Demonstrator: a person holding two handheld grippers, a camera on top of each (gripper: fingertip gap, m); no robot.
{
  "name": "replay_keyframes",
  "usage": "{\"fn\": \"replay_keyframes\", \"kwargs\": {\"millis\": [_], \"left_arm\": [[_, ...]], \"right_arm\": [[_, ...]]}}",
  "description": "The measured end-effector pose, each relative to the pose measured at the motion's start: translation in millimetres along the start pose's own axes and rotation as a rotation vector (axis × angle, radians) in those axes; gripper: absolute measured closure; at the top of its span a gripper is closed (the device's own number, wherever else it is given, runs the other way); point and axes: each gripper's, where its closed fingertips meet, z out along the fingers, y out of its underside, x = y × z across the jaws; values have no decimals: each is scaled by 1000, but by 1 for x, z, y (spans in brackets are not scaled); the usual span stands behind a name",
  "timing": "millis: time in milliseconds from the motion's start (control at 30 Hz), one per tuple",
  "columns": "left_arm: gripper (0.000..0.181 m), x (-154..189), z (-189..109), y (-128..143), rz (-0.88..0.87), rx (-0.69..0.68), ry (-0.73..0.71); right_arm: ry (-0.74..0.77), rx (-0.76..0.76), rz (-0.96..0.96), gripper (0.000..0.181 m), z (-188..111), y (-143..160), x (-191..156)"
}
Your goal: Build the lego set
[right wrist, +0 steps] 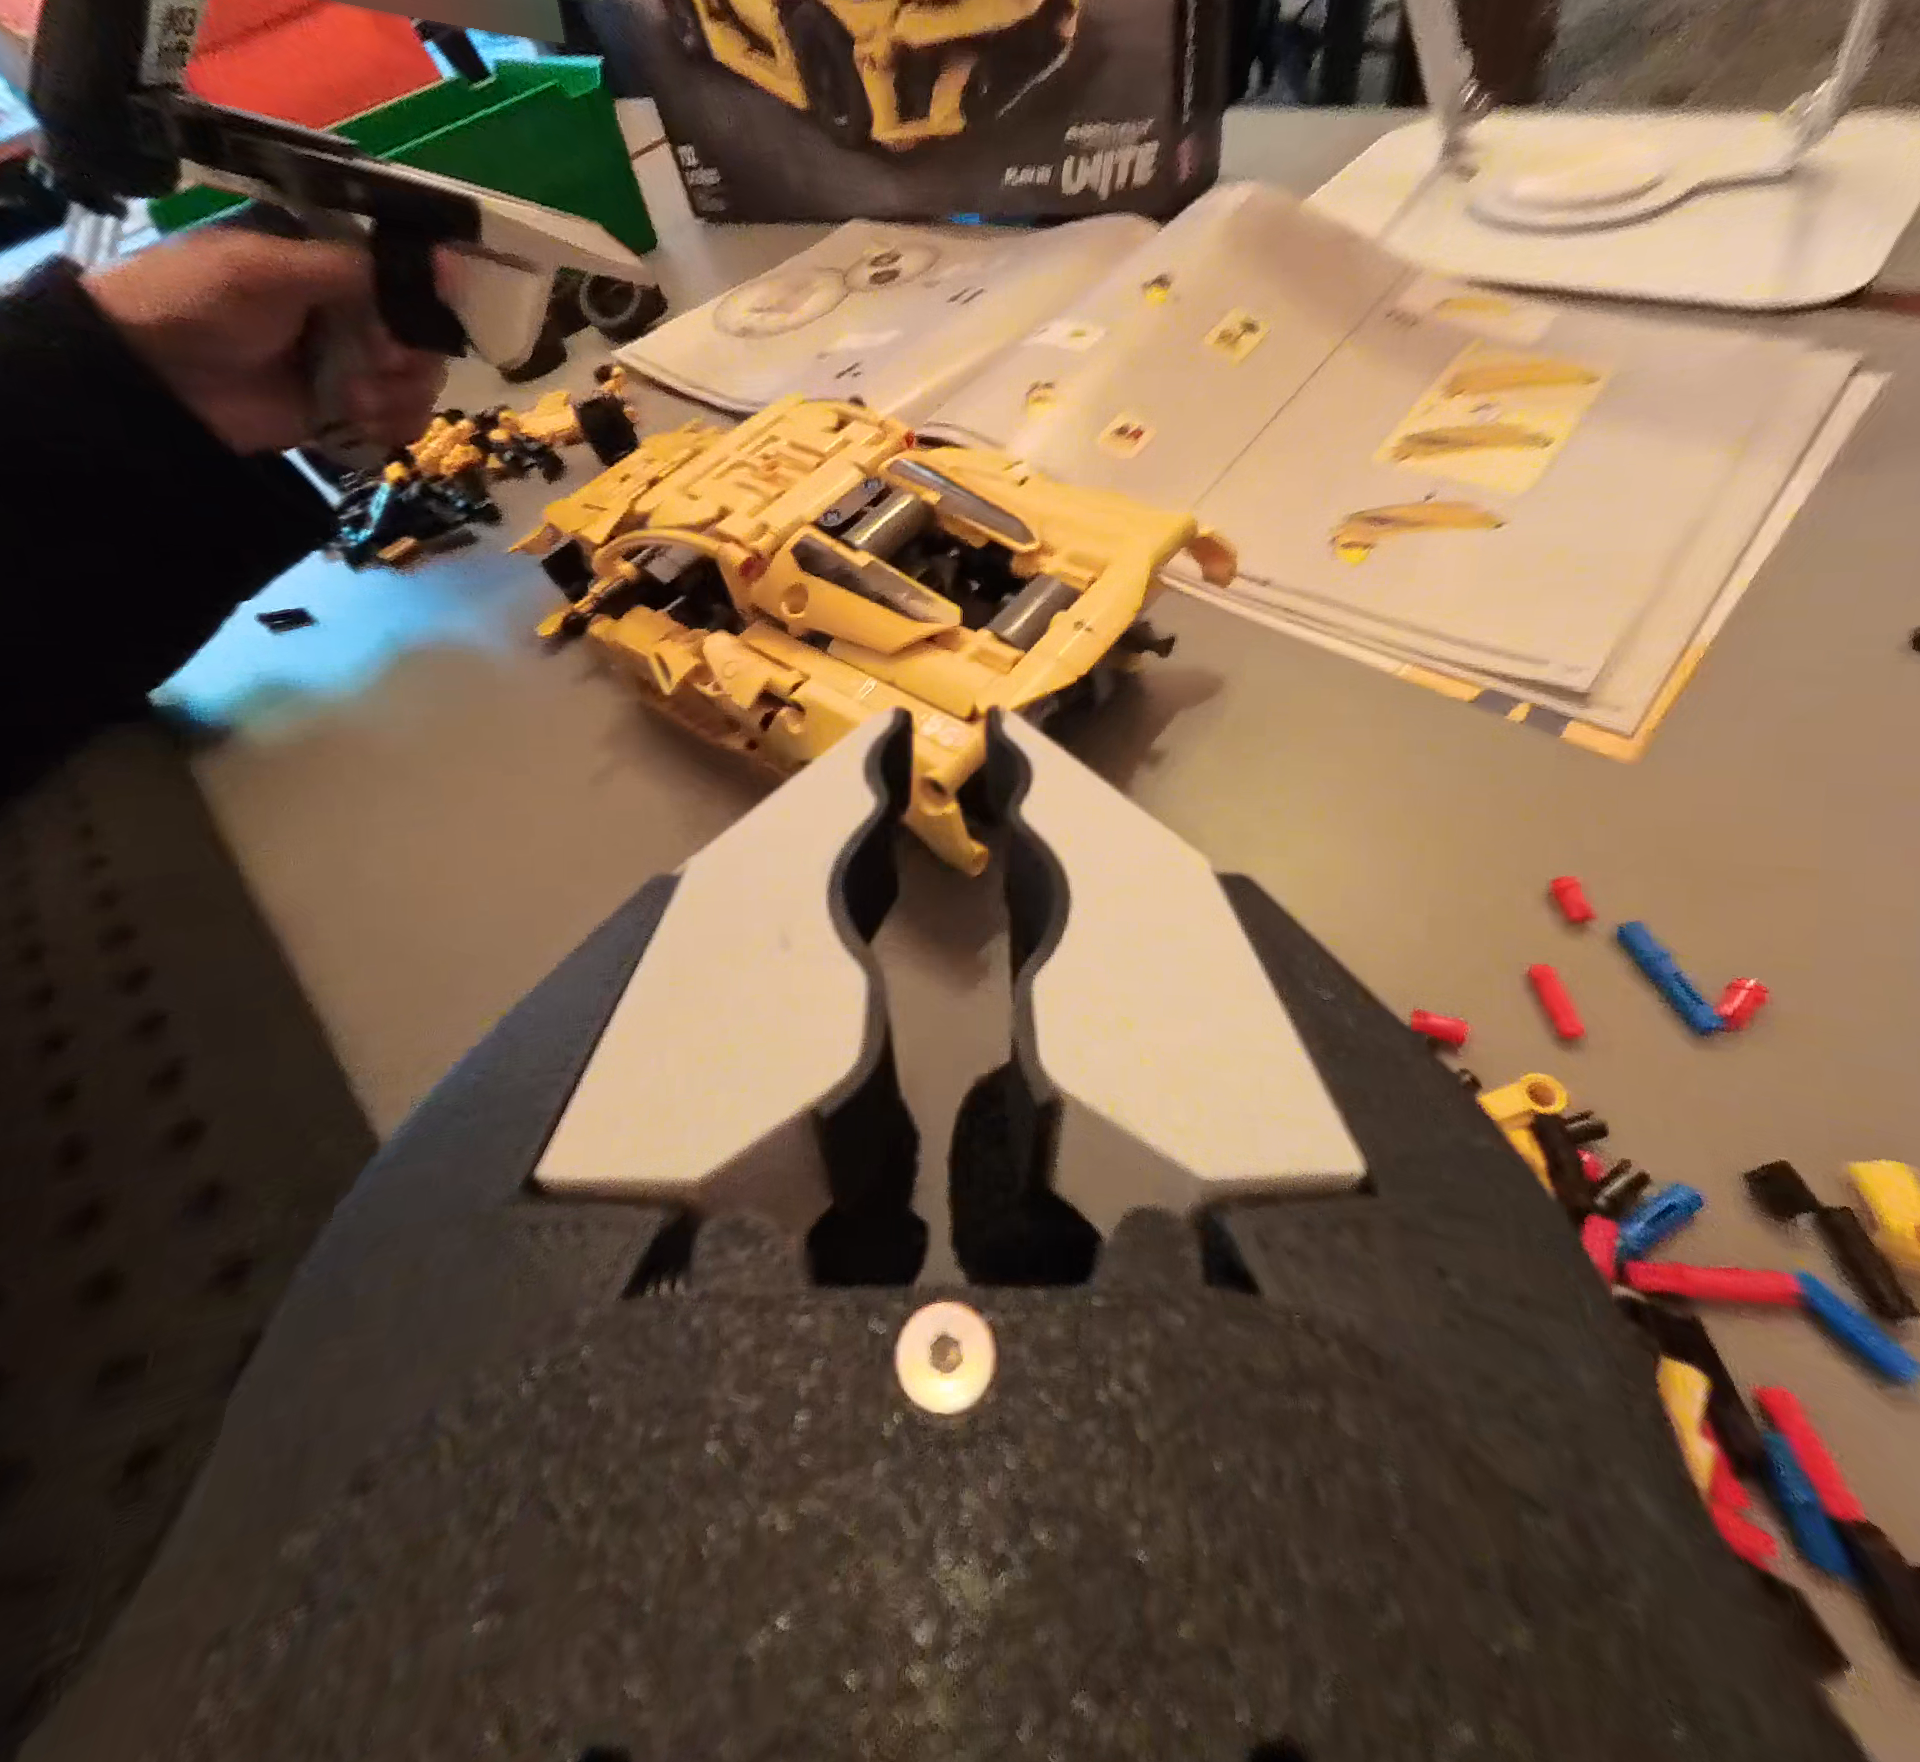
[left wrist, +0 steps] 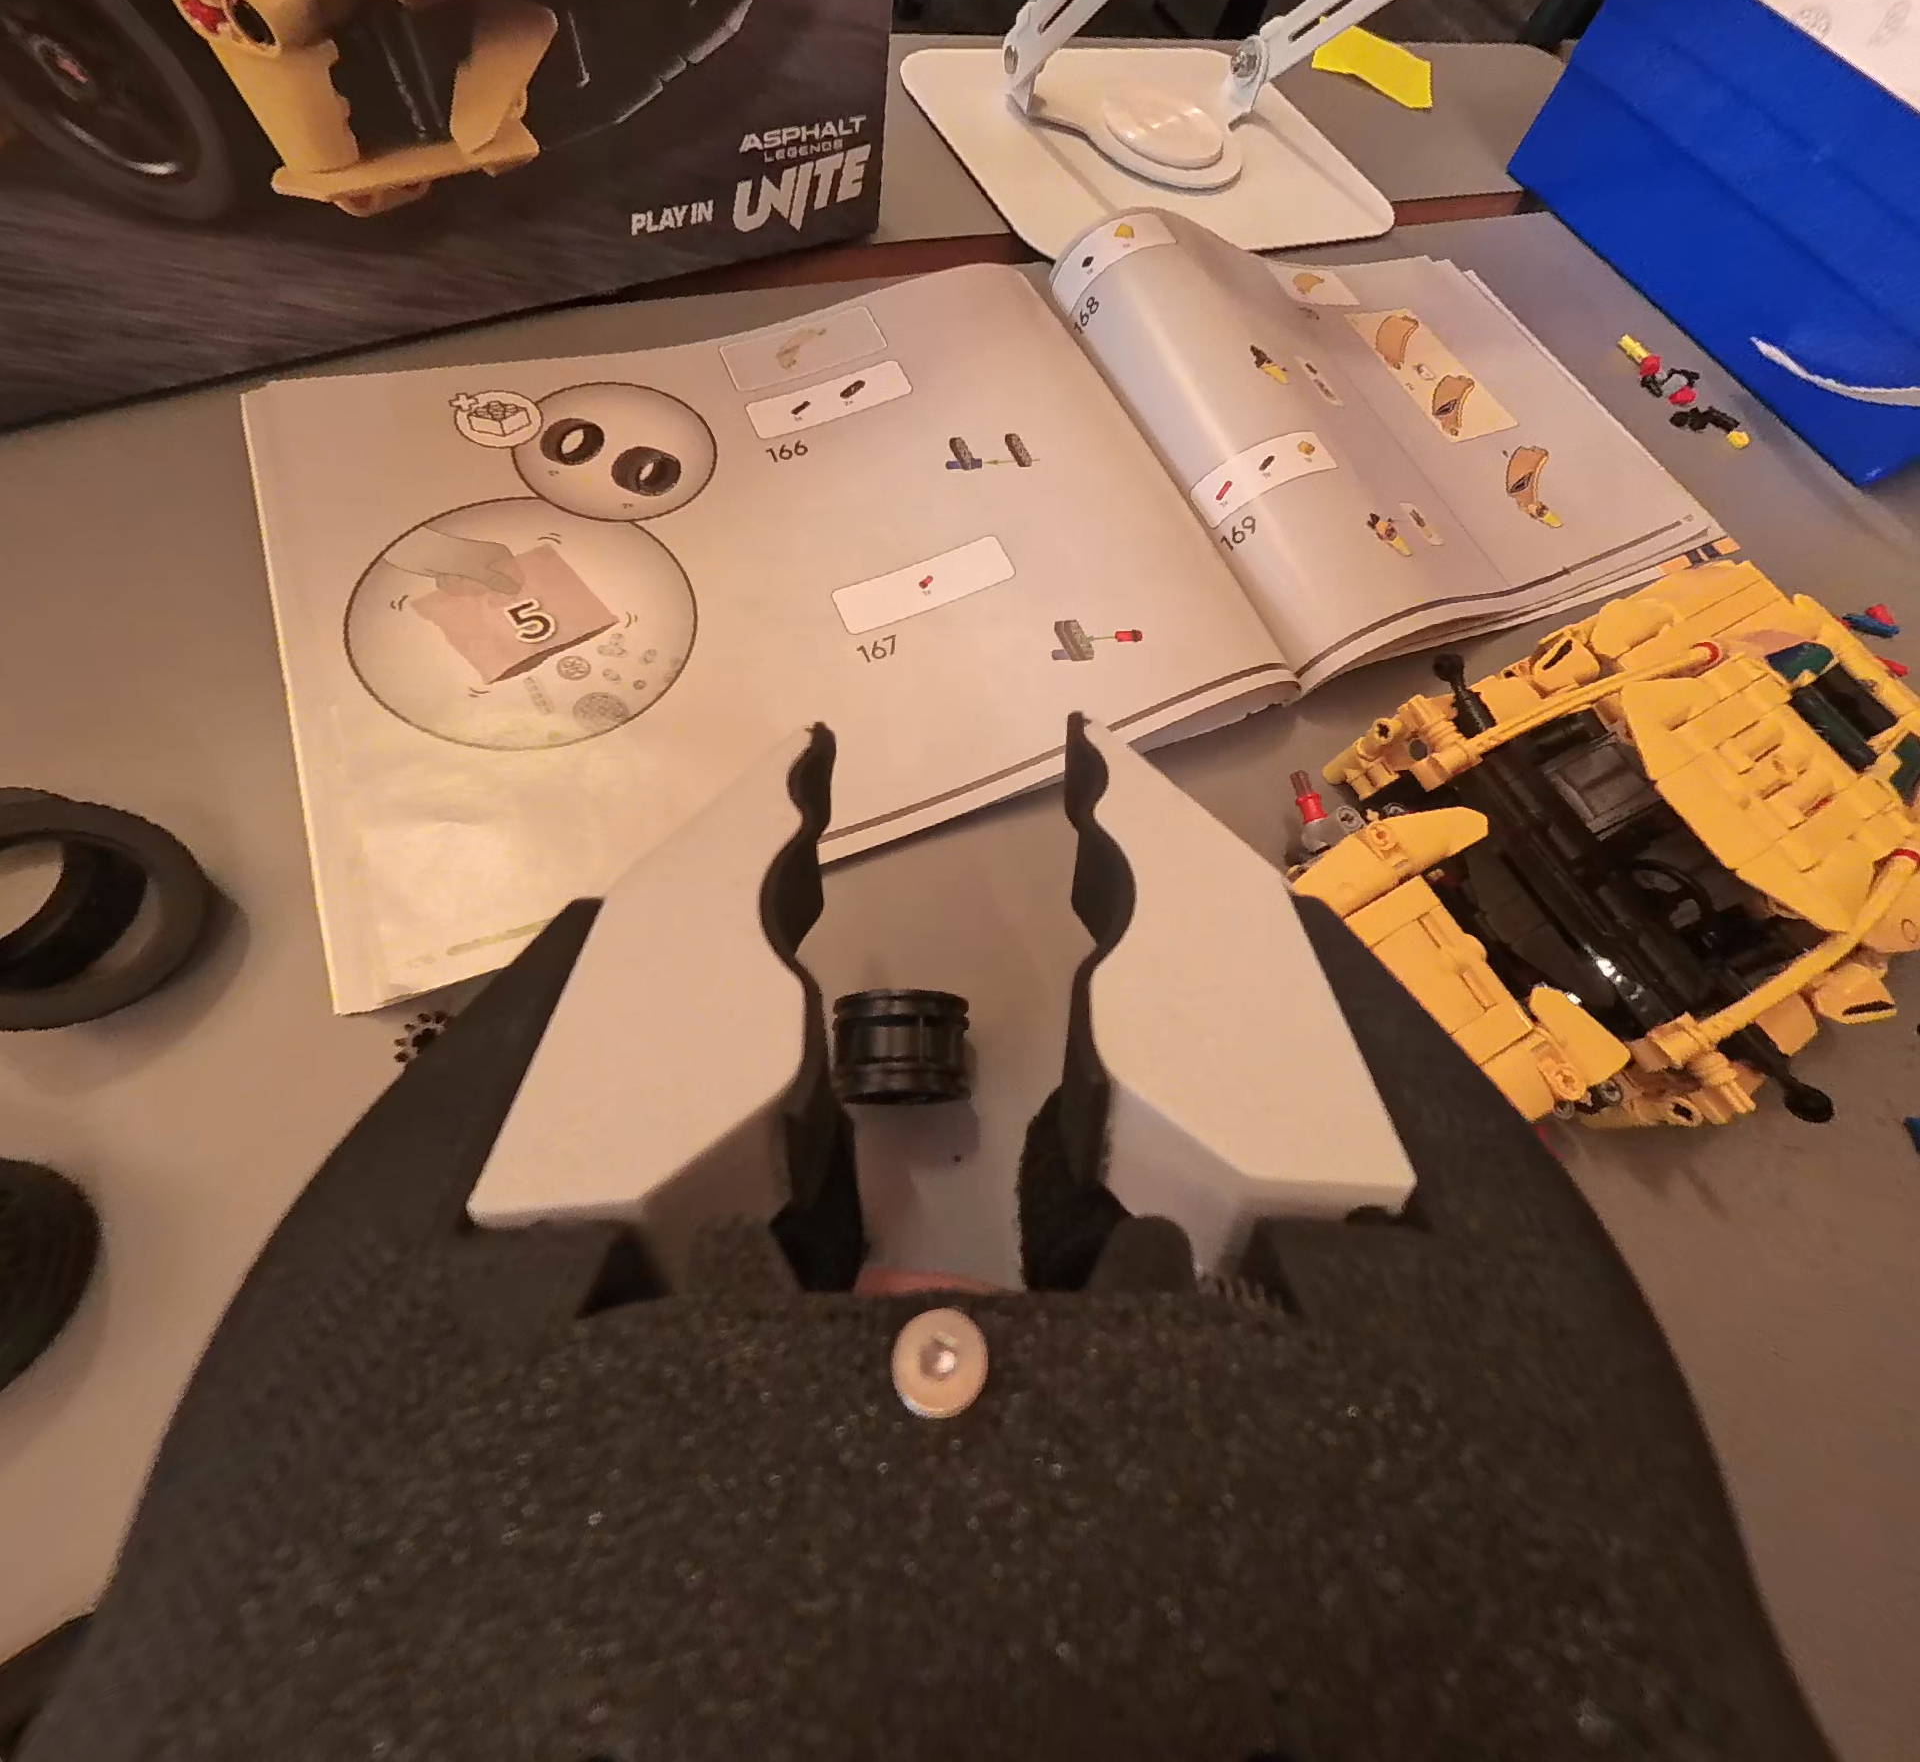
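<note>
Two grippers up, both mine. Left gripper [left wrist: 945, 736] jaws spread wide, empty, straddling a small black wheel rim [left wrist: 902, 1047] that sits on the grey table [left wrist: 156, 569] between the fingers, lying on its side, not touched as far as I can tell; looks lined up for a pick. Black tyres [left wrist: 94, 902] just left of it, likely staged so rim meets tyre next. Right gripper [right wrist: 948, 725] jaws narrow, tips pinched on a yellow corner piece of the yellow lego car [right wrist: 831, 569]; I judge it's steadying the body, grip looks light. Loose red, blue and black pins [right wrist: 1662, 985] scattered to my right, kept within reach. Car lies partly built, no wheels fitted that I can see, beside the open instruction booklet [left wrist: 727, 517], which lies flat beyond the left jaws so its steps stay readable. Farther back: set box [left wrist: 416, 50] standing upright, white stand base [left wrist: 1143, 143], blue bin [left wrist: 1714, 154] at far right. Wheel stage seems just starting.
</note>
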Motion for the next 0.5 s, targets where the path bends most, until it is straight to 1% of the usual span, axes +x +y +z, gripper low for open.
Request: {"fn": "replay_keyframes", "kwargs": {"millis": [167,267,500], "left_arm": [[136,1,1,1,9,-4,-4],[136,0,2,2,2,-3,-4],[136,2,4,-3,-3,36,20]], "right_arm": [[-7,-88,-65,169,8,14,-7],[7,-109,-102,170,11,17,-8],[-39,-101,-80,170,12,16,-13]]}}
